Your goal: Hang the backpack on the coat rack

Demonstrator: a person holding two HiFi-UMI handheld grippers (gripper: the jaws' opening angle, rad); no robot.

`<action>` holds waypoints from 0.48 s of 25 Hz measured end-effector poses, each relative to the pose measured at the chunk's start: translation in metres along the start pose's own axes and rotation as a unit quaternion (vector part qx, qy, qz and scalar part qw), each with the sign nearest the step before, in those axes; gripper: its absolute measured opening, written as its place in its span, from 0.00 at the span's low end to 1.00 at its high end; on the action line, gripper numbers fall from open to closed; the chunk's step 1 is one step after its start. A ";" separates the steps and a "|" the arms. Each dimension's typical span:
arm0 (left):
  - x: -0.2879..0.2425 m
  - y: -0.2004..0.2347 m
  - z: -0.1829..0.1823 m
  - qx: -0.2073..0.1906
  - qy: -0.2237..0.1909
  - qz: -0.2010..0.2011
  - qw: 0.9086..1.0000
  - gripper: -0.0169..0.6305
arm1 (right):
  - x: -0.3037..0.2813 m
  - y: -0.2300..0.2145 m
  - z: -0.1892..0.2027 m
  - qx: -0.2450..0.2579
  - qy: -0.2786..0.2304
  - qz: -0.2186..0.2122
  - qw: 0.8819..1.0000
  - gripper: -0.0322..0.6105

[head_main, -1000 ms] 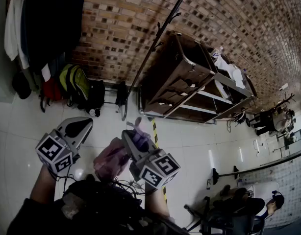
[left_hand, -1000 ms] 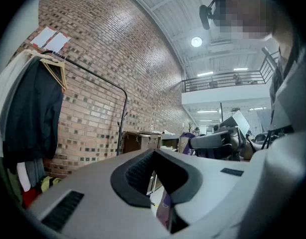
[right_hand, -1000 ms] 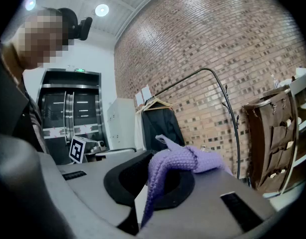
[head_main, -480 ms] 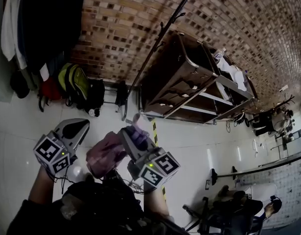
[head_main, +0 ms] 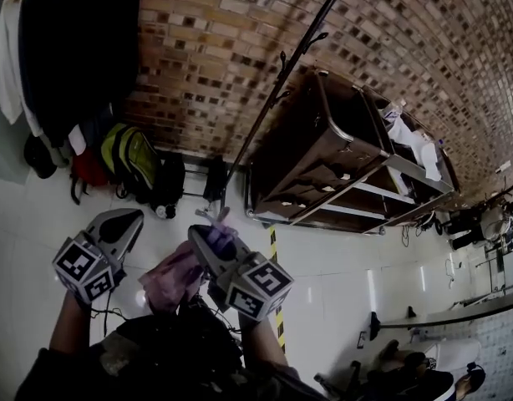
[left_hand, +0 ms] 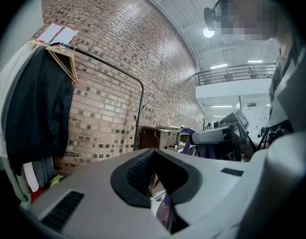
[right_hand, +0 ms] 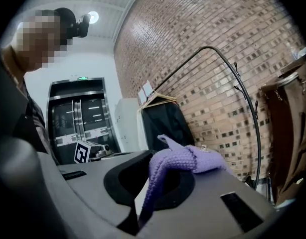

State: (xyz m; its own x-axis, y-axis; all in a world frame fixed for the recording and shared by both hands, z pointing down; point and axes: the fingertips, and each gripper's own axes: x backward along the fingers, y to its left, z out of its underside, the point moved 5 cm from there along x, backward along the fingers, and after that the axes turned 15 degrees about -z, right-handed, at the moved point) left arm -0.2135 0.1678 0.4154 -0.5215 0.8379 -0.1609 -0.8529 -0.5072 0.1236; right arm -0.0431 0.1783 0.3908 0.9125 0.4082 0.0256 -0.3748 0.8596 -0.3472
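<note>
Right fingers point(right_hand: 203, 183): closed on the purple strap point(right_hand: 178, 158), so the backpack point(head_main: 169, 276) hangs beside them.
Left fingers point(left_hand: 93, 183): closed, holding nothing.
Coat rack point(head_main: 281, 82): ahead at the brick wall point(head_main: 206, 40), well apart.

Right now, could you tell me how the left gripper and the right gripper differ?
The right gripper is shut on the purple knitted strap; the left gripper is shut on nothing. The right gripper sits against the pinkish backpack; the left gripper hangs apart from it, further left. Both point towards the brick wall.
</note>
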 end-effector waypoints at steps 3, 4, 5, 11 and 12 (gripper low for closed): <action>-0.040 0.002 -0.006 0.000 -0.004 -0.015 1.000 0.09 | 0.004 -0.037 -0.019 0.004 0.001 -0.013 1.000 0.06; -0.053 0.002 -0.009 0.001 -0.005 -0.020 1.000 0.09 | 0.005 -0.050 -0.025 0.007 0.000 -0.017 1.000 0.06; -0.065 0.002 -0.013 0.004 -0.006 -0.024 1.000 0.09 | 0.007 -0.063 -0.031 0.010 0.001 -0.021 1.000 0.06; -0.131 -0.005 -0.030 0.004 -0.014 -0.041 0.999 0.09 | 0.015 -0.133 -0.067 0.027 0.011 -0.031 0.999 0.06; -0.142 -0.006 -0.032 0.005 -0.014 -0.044 0.999 0.09 | 0.016 -0.144 -0.073 0.032 0.013 -0.032 0.999 0.06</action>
State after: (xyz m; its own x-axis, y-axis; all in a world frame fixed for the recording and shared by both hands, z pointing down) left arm -0.1352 0.0457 0.4057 -0.4431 0.8847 -0.1447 -0.8954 -0.4287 0.1202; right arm 0.0374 0.0392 0.3731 0.9384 0.3450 0.0204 -0.3253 0.9018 -0.2844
